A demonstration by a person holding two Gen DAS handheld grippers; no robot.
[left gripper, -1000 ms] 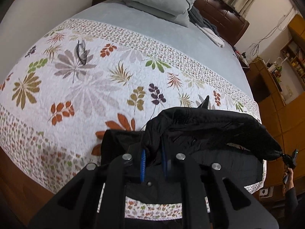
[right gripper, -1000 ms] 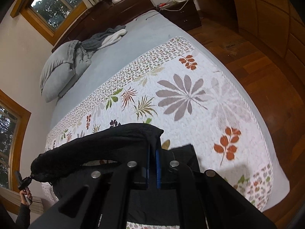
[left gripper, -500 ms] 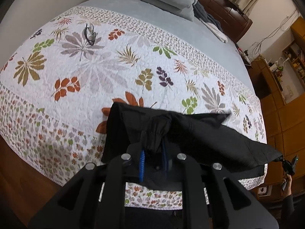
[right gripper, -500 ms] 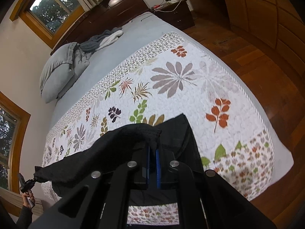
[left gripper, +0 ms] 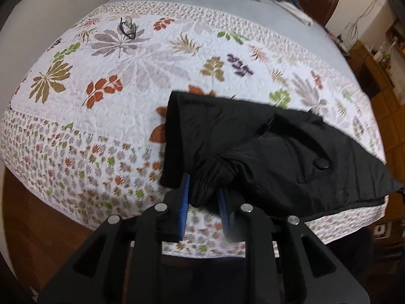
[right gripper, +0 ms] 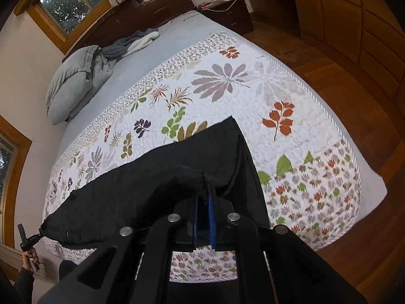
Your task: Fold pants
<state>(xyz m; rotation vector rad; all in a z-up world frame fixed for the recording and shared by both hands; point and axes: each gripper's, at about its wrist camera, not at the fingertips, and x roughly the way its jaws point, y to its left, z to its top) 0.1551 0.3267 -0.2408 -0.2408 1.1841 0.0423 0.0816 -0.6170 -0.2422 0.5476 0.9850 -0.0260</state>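
Observation:
The black pants (left gripper: 265, 152) lie folded near the foot edge of the leaf-print quilt (left gripper: 126, 96). My left gripper (left gripper: 202, 192) has its blue pads around a bunched end of the pants, with the jaws spread a little wider than before. My right gripper (right gripper: 203, 197) is shut on the other end of the pants (right gripper: 162, 190) and holds it just above the quilt (right gripper: 253, 106). The top layer stretches between both grippers. The left gripper also shows at the left edge of the right wrist view (right gripper: 24, 238).
Grey pillows (right gripper: 73, 86) and a grey blanket (right gripper: 131, 43) lie at the head of the bed. A pair of glasses (left gripper: 127, 26) rests on the quilt's far left. Wooden floor (right gripper: 354, 101) and cabinets surround the bed; a nightstand (right gripper: 227, 7) stands beside the headboard.
Both grippers have pulled back toward the foot of the bed, drawing the upper layer of the pants over the lower one. The left jaws have spread apart somewhat.

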